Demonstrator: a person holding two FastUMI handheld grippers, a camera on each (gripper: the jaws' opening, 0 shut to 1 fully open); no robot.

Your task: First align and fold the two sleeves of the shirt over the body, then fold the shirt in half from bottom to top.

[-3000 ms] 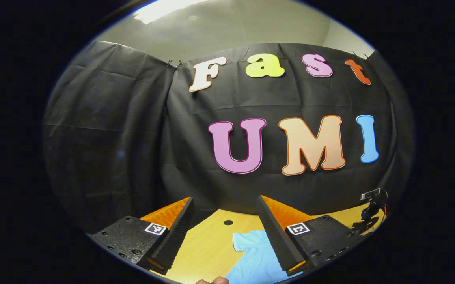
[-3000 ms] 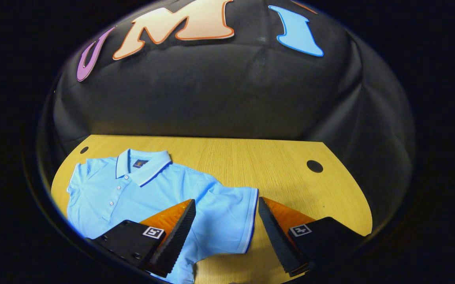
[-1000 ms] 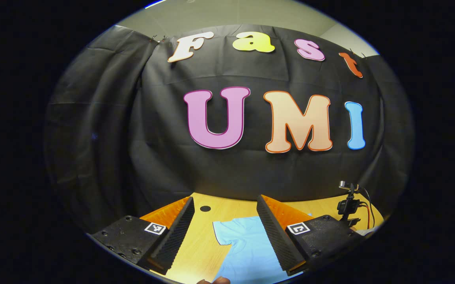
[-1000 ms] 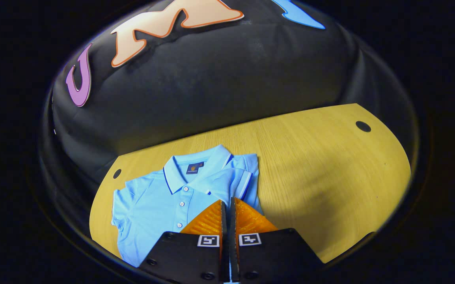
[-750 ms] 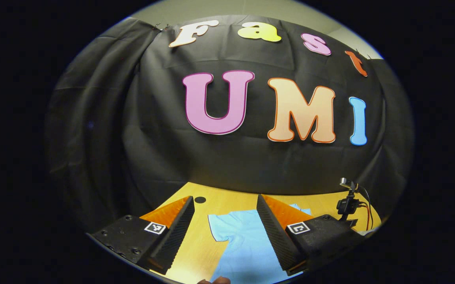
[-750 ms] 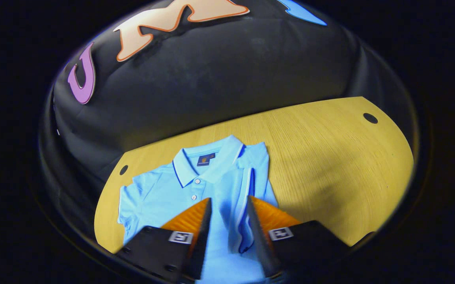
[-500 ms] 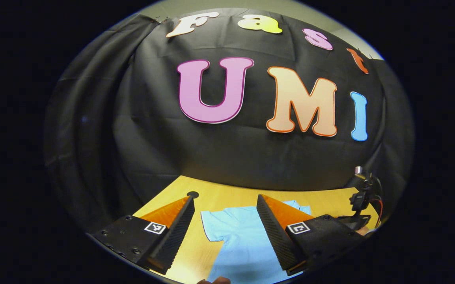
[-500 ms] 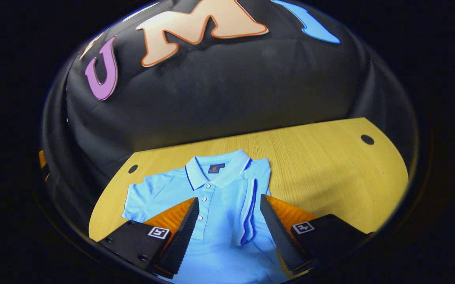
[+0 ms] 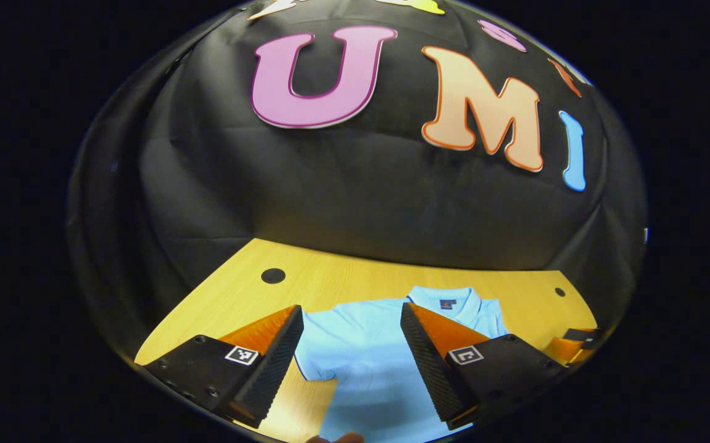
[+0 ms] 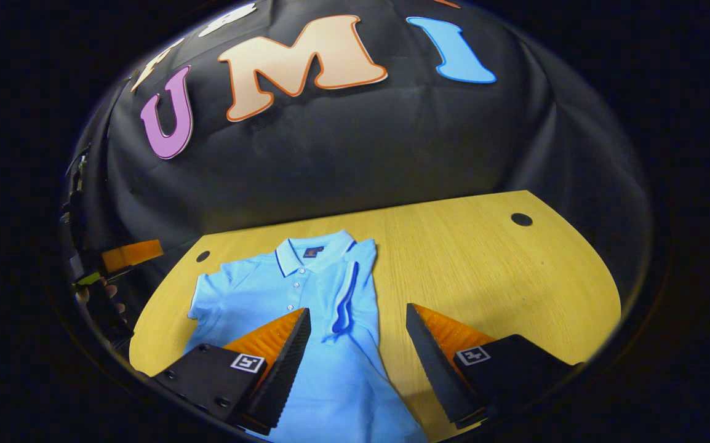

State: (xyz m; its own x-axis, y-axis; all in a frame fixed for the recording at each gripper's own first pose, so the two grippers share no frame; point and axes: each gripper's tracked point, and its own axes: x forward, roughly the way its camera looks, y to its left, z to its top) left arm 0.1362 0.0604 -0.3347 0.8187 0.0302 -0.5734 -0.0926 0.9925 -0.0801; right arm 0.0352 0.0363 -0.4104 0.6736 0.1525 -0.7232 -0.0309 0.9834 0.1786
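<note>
On the wooden tabletop [image 10: 484, 264] lies the light blue shirt [image 10: 306, 295], collar toward the black cloth wall, with one sleeve [image 10: 346, 295] folded over the body and the other sleeve [image 10: 207, 301] spread flat. My right hand-held gripper [image 10: 355, 344] hovers above the shirt's lower body, jaws wide apart and holding nothing. My left hand-held gripper [image 9: 350, 354] is likewise spread wide and empty over the spread sleeve side, the shirt showing between its fingers.

Left gripper [image 9: 349, 357] fingers spread wide, right gripper [image 10: 355, 357] fingers spread wide, both holding nothing
</note>
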